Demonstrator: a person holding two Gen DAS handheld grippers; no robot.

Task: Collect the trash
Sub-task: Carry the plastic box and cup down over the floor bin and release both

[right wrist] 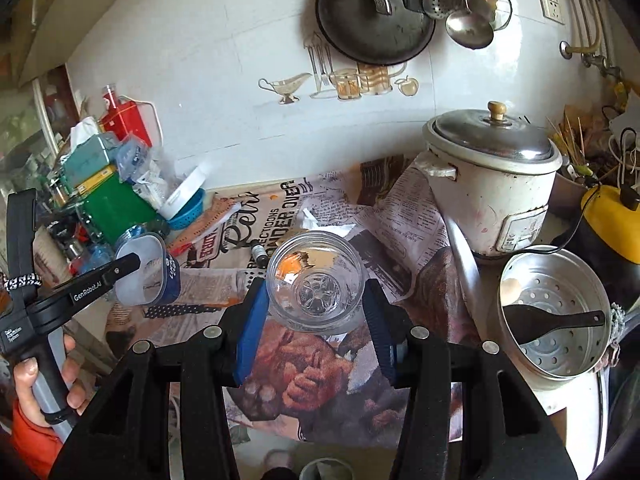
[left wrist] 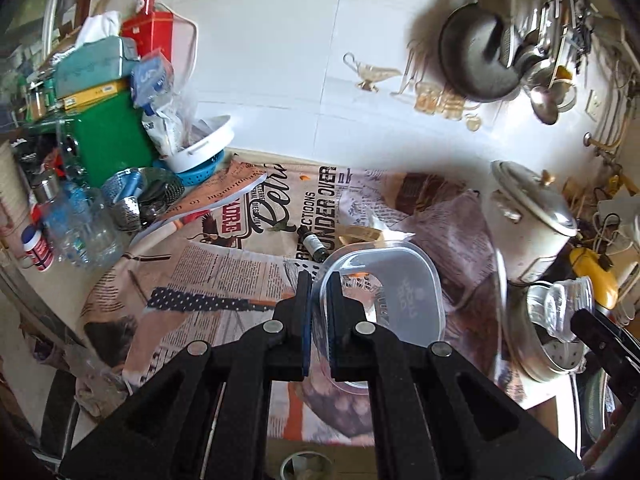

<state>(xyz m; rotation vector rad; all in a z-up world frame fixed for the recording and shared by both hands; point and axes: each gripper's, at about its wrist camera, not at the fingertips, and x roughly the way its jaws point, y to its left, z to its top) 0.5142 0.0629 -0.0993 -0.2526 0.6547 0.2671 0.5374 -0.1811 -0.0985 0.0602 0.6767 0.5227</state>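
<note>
1. Low in the left wrist view, the left gripper [left wrist: 319, 280] is clenched on the rim of a clear plastic container [left wrist: 384, 288]; one finger sits inside the wall, the other outside. The container hangs above the newspaper-covered counter [left wrist: 224, 264].
2. Low in the right wrist view, the right gripper [right wrist: 316, 292] grasps a clear plastic cup [right wrist: 316, 280] between its blue pads [right wrist: 252, 320], the cup's mouth facing the camera.
3. Centre frame, just past the cup, a small dark bottle [right wrist: 260, 258] lies on the paper, with a crumpled white scrap [right wrist: 310, 220] near it.
4. The open strip of newspaper is narrow: a perforated steamer pot [right wrist: 560, 312] and a white rice cooker [right wrist: 492, 184] crowd the right edge.
5. A heap of boxes and bottles [right wrist: 104, 192] closes the left edge.
6. Farthest, a tiled wall [right wrist: 240, 80] bounds the counter, a dark pan [right wrist: 372, 16] hanging at upper centre.
</note>
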